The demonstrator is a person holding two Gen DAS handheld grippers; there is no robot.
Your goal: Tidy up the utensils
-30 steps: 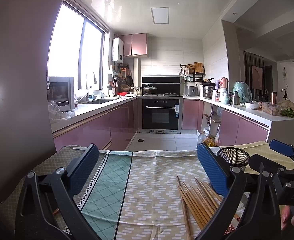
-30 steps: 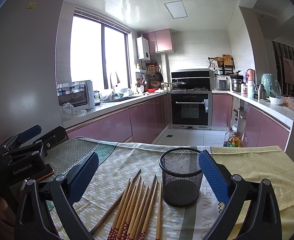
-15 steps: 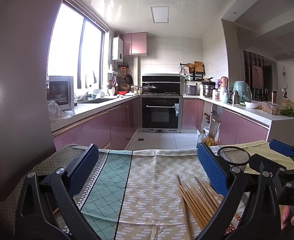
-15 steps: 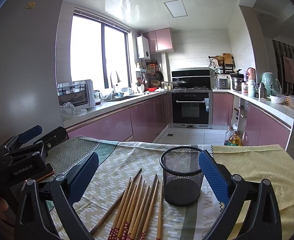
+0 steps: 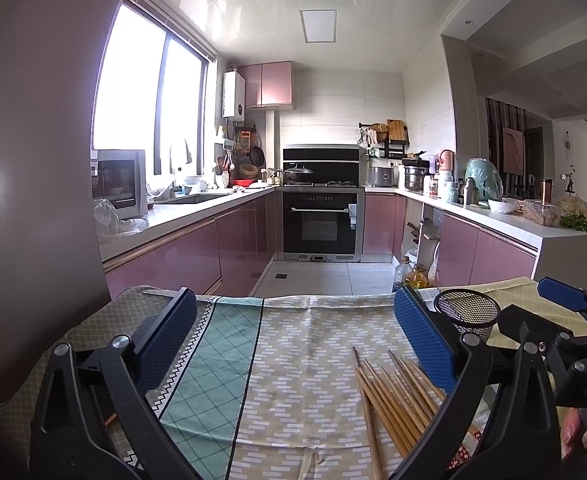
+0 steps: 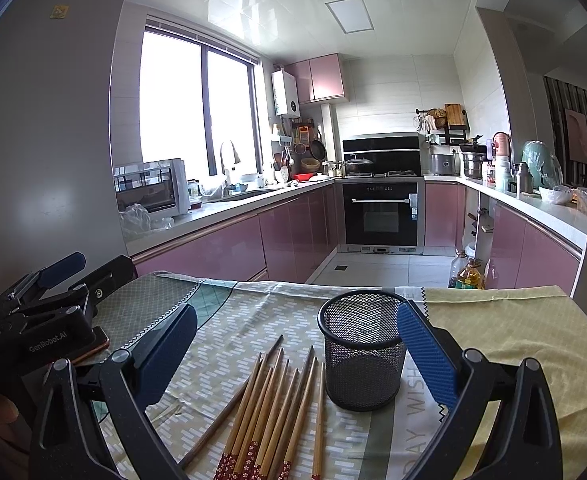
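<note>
The chopsticks (image 6: 271, 408) are lying in a loose bunch on the tablecloth (image 6: 229, 320), just left of the mesh cup (image 6: 363, 350) that's standing upright. The left gripper (image 6: 59, 276) is sitting off at the table's left edge, well apart from both. Kitchen counters are running behind the table.

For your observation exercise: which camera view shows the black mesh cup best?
The right wrist view: the mesh cup stands whole and upright on the tablecloth, right of the chopsticks. The left wrist view shows only its rim behind a gripper finger.
</note>
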